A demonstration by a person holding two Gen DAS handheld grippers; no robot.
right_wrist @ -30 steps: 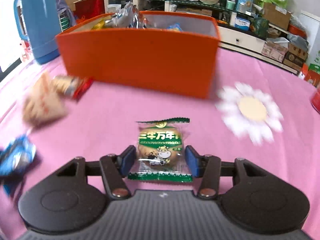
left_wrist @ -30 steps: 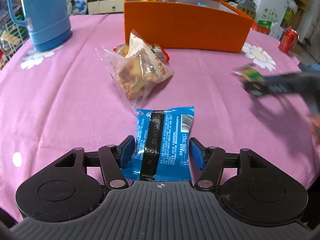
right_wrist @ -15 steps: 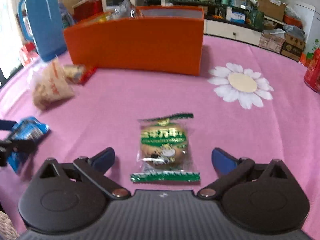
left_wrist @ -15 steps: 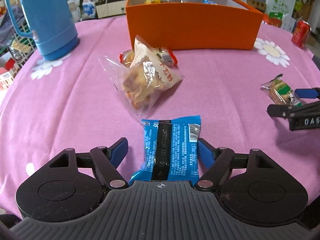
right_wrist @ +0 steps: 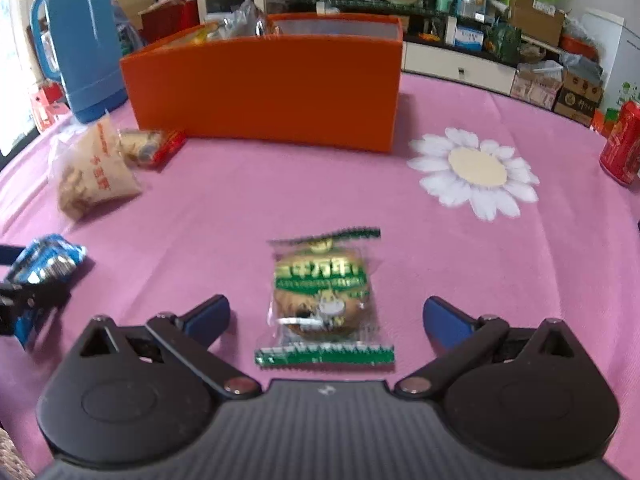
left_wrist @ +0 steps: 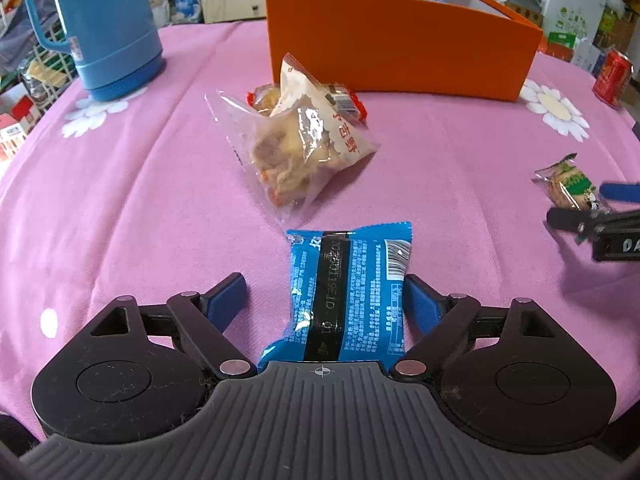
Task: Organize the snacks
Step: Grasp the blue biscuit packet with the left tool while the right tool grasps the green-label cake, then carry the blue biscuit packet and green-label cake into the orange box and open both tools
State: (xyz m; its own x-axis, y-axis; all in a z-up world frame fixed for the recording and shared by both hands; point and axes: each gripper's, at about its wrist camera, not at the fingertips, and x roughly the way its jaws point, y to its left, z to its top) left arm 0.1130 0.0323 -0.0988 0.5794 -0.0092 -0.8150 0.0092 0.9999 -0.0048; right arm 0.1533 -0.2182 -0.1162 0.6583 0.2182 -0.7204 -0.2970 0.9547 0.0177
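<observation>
- Pink tabletop [left_wrist: 120, 184], daisy-printed, carried every item.
- Orange box [left_wrist: 400, 52] stood at 12 o'clock, already holding some snacks.
- Blue thermos [left_wrist: 108, 28] stood at 10 o'clock.
- Clear snack bag [left_wrist: 304, 148] lay just in front of the box.
- Left claw [left_wrist: 324, 300] was spread; blue packet [left_wrist: 352, 296] lay flat between its fingers.
- Right claw [right_wrist: 326, 316] was spread wide; green biscuit packet [right_wrist: 324, 300] lay between its fingers, untouched.

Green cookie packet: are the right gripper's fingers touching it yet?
Apart. The right wrist view shows pink cloth on both sides of the green cookie packet, between it and each of the right gripper fingers.
</observation>
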